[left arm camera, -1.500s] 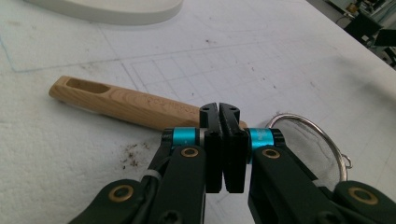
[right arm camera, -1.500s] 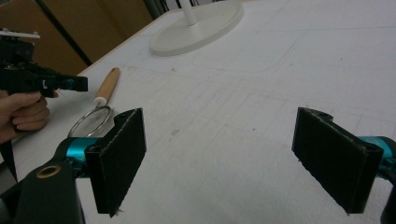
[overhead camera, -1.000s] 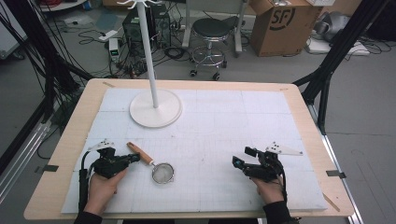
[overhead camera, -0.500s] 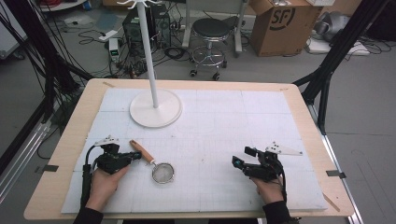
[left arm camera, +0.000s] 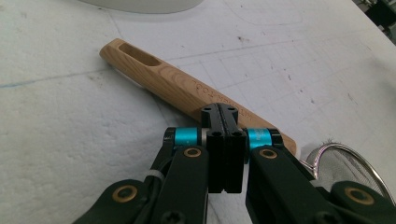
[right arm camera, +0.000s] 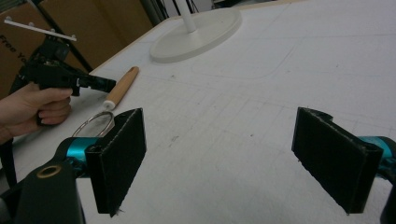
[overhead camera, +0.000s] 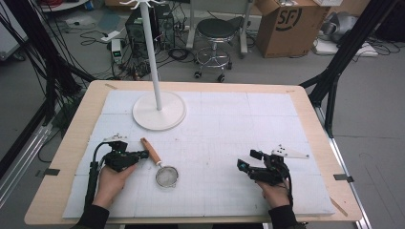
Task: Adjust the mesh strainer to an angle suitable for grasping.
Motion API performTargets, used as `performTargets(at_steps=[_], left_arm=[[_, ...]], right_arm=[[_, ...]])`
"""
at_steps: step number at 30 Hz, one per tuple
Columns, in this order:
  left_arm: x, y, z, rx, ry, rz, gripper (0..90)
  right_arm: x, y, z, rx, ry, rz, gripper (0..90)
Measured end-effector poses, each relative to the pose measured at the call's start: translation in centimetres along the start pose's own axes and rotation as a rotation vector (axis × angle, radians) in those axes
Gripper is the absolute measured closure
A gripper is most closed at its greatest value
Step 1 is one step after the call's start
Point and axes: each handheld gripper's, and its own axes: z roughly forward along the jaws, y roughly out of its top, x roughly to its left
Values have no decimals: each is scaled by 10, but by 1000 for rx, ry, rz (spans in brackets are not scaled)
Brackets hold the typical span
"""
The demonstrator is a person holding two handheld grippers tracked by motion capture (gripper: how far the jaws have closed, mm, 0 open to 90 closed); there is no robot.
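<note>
The strainer lay on the desk. The left hand-held gripper, jaws closed and empty, was pointed at its handle; unopened, it could be shoved away.

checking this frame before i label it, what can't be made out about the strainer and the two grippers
- Strainer: in the left gripper view the left gripper covers the lower handle, and the mesh bowl is cut by the right edge.
- Whether the shut jaws touch the wooden handle: cannot tell; too small in the high view.
- Lettering burnt into the handle: too small.
- Stand: top cut by the high view's edge.
- Right gripper: open, one jaw hides part of the strainer's rim.
</note>
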Motion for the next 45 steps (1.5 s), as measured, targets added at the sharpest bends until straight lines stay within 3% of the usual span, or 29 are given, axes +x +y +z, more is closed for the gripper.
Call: performTargets(at_steps=[9,18,34,45], left_arm=[[-2,5,7,-8,-47,15,900],[-2,10,14,6,-67,10,900],[-21,20,41,50,-92,65,900],[-24,22,47,52,-119,60,900]], right_arm=[[0,1,2,0,1,-2,167],[0,1,3,0,3,-6,167],[0,0,4,10,0,-7,167],[0,0,3,9,-2,-7,168]])
